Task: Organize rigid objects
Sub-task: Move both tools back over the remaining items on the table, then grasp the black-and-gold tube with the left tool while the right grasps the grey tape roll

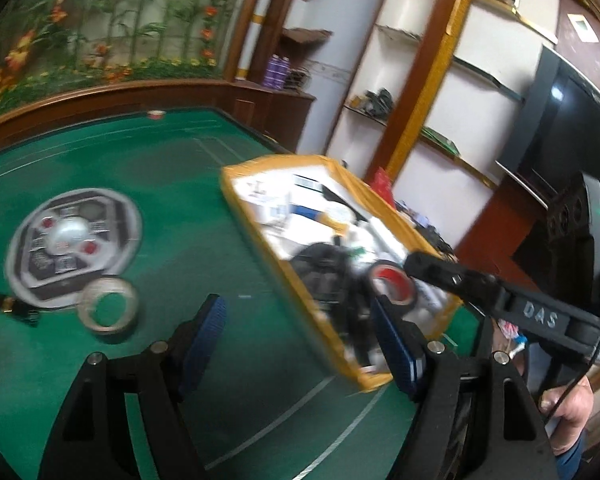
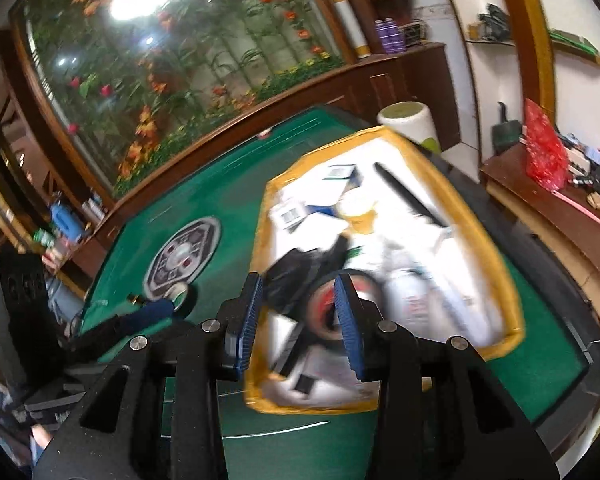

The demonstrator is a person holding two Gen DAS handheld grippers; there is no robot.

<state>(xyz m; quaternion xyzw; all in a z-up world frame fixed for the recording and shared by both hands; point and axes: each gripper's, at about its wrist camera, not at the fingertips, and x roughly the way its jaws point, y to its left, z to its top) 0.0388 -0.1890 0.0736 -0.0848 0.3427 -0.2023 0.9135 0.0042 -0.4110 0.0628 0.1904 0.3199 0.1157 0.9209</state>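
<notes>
Tape roll (image 1: pixel 109 310), pale and clear, lies flat on the green table (image 1: pixel 172 184) beside the round centre panel (image 1: pixel 74 240), well apart from the yellow-edged box (image 1: pixel 342 184). Left gripper (image 1: pixel 300 340) hangs above the felt, jaws spread, nothing between. Right gripper (image 2: pixel 300 320) hovers over the box, jaws parted and empty; a red-cored tape roll (image 2: pixel 324 312) sits inside below it.
</notes>
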